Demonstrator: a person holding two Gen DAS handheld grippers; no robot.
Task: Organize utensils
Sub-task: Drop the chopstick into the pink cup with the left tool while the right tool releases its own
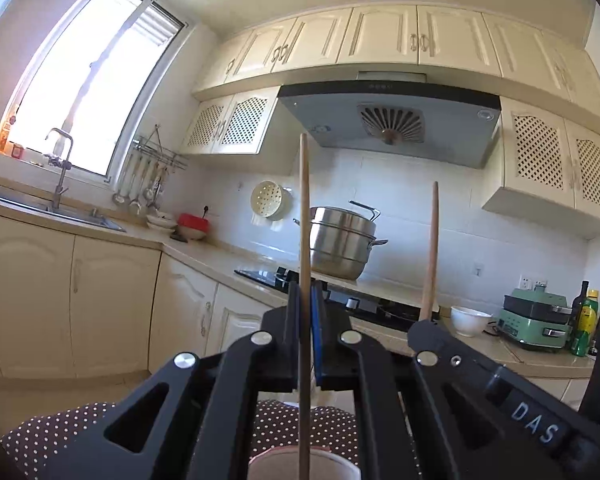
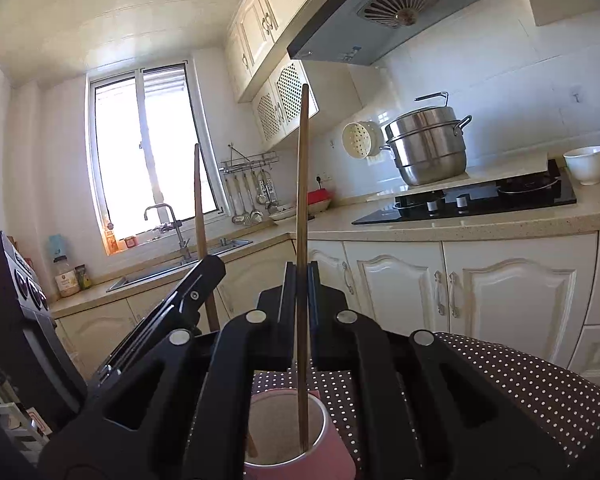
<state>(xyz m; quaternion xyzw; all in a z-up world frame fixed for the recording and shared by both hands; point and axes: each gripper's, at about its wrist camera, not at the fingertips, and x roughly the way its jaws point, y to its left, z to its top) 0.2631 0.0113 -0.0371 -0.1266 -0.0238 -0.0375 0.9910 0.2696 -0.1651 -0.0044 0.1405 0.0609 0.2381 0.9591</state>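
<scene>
Two chopsticks [image 1: 305, 208] [image 2: 302, 184], one pinched upright in each gripper's jaws – you hold them vertical so the tips drop into the cup [image 2: 288, 432] at bottom centre, the right one already inside.

You get bright daylight from the window [image 1: 92, 92], which is blown out to white in both views, so nothing outside shows. The ceiling and the cabinets [image 1: 380, 36] are evenly lit. The steel pot [image 2: 428, 148] carries glare. Straight lines bow near the edges, the corners go black, and focus stays sharp.
</scene>
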